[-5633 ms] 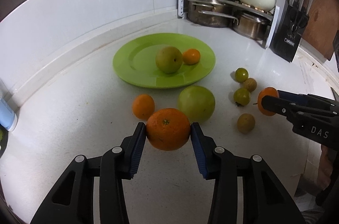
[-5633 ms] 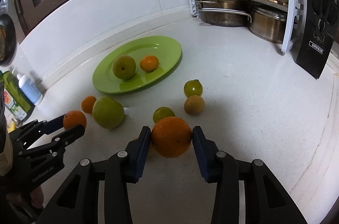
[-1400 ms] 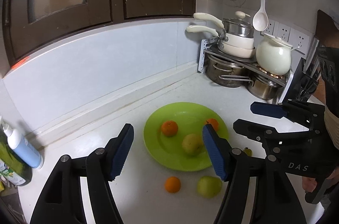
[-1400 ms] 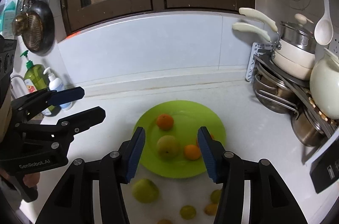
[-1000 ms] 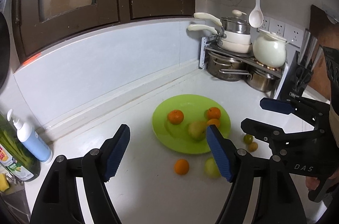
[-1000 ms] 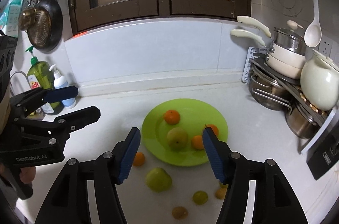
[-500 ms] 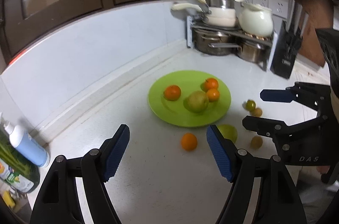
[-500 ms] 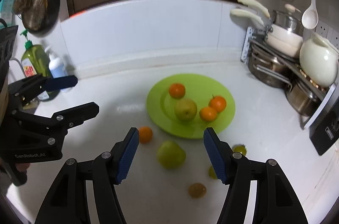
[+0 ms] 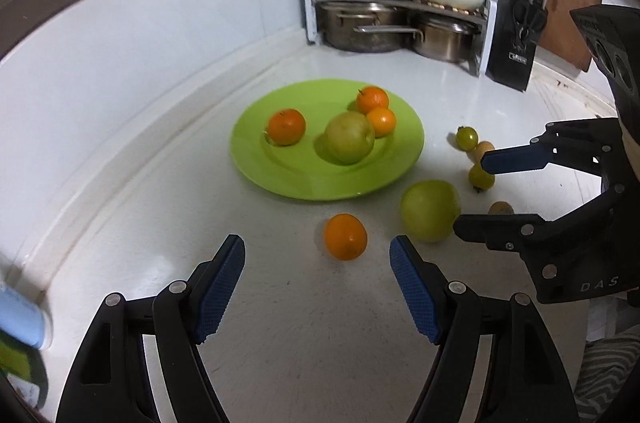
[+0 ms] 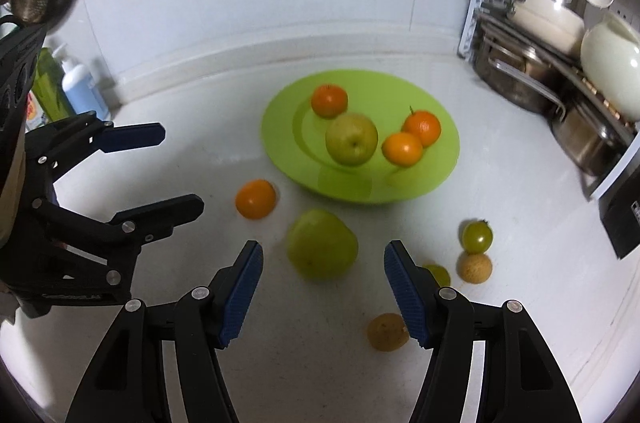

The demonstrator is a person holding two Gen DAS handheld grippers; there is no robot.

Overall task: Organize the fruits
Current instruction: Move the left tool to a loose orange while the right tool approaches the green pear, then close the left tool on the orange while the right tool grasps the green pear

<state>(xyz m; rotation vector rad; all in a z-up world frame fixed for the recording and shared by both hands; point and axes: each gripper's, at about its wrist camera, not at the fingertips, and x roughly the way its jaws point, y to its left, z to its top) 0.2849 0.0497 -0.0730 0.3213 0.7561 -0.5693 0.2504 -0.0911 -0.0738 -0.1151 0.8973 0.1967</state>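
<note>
A green plate (image 9: 304,179) (image 10: 436,167) on the white counter holds three oranges and a yellow-green pear (image 9: 349,138) (image 10: 351,139). A loose orange (image 9: 345,237) (image 10: 255,199) lies on the counter just beyond my open, empty left gripper (image 9: 318,287). A large green apple (image 10: 322,243) (image 9: 430,210) lies just beyond my open, empty right gripper (image 10: 323,297). Several small green and brown fruits (image 10: 477,237) (image 9: 467,138) lie to the right. Each gripper also shows in the other's view, the right one (image 9: 484,197) and the left one (image 10: 172,171).
A rack of pots (image 9: 392,23) (image 10: 552,63) and a knife block (image 9: 516,51) stand at the back right corner. Soap bottles (image 10: 80,87) stand at the left by the white backsplash.
Both grippers have come down from high above the counter, closer to the loose fruits. Earlier each held an orange; those oranges are on the plate and both grippers are open.
</note>
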